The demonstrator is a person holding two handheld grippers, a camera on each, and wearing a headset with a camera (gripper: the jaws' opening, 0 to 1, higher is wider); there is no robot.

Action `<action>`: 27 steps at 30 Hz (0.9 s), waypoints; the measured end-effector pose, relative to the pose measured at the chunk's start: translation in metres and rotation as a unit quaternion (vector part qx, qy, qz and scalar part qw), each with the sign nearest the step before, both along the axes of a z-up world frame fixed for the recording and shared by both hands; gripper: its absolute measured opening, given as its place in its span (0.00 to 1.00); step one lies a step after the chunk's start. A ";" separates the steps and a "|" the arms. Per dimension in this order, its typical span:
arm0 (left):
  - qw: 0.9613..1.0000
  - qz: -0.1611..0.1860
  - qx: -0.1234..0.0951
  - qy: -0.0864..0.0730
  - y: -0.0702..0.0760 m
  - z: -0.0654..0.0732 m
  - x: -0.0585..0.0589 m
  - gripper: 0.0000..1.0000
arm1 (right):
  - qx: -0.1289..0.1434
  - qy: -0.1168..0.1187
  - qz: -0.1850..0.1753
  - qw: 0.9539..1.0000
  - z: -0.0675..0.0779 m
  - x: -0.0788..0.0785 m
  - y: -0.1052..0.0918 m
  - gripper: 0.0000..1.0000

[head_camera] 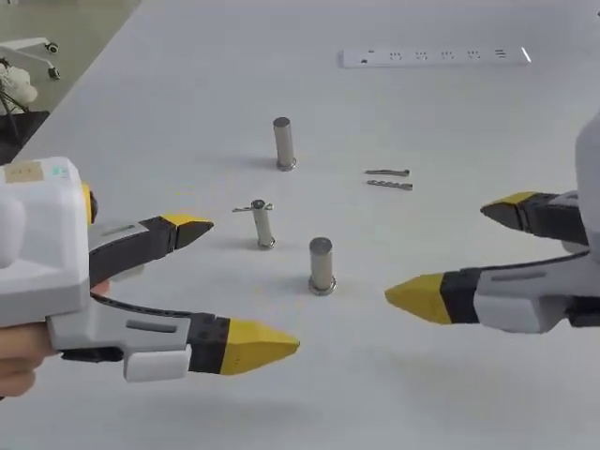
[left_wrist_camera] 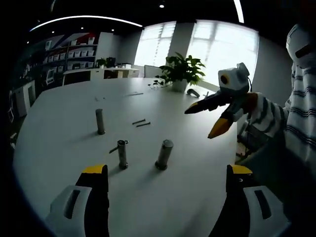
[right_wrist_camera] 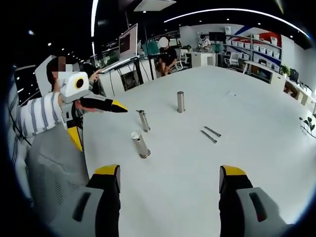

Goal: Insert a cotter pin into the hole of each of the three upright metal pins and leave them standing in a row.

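With the left hand-held gripper [head_camera: 246, 285] and right hand-held gripper [head_camera: 439, 251] both spread wide and empty low in frame, a clumsy reach for the loose cotter pins [head_camera: 389, 185] right of centre could topple the near metal pin [head_camera: 322, 265].

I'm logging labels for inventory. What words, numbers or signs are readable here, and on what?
None is legible.
Markings on the power strip: too small to read.
A tan sticker on the left gripper: blurred.
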State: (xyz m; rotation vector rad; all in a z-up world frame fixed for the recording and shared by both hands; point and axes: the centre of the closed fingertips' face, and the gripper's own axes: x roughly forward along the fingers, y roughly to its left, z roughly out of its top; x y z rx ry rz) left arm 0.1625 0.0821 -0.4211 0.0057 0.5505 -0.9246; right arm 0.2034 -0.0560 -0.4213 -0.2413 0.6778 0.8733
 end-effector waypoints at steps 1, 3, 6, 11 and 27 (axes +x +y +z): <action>1.000 0.002 0.001 0.002 0.001 -0.001 -0.001 0.99 | -0.009 -0.009 0.009 1.000 0.002 0.006 -0.002 0.79; 1.000 0.010 0.010 0.001 0.005 -0.003 0.000 0.99 | -0.018 -0.031 0.021 0.999 0.008 0.017 -0.006 0.77; 1.000 0.020 0.009 0.000 0.009 -0.003 0.000 0.99 | -0.014 -0.026 0.046 0.998 0.007 0.027 -0.006 0.73; 1.000 0.025 0.008 -0.001 0.010 -0.002 -0.002 0.99 | -0.051 -0.033 0.083 0.995 0.003 0.045 -0.011 0.67; 1.000 0.022 0.008 -0.002 0.010 0.003 -0.019 0.96 | -0.169 -0.046 0.245 0.953 -0.020 0.088 0.001 0.27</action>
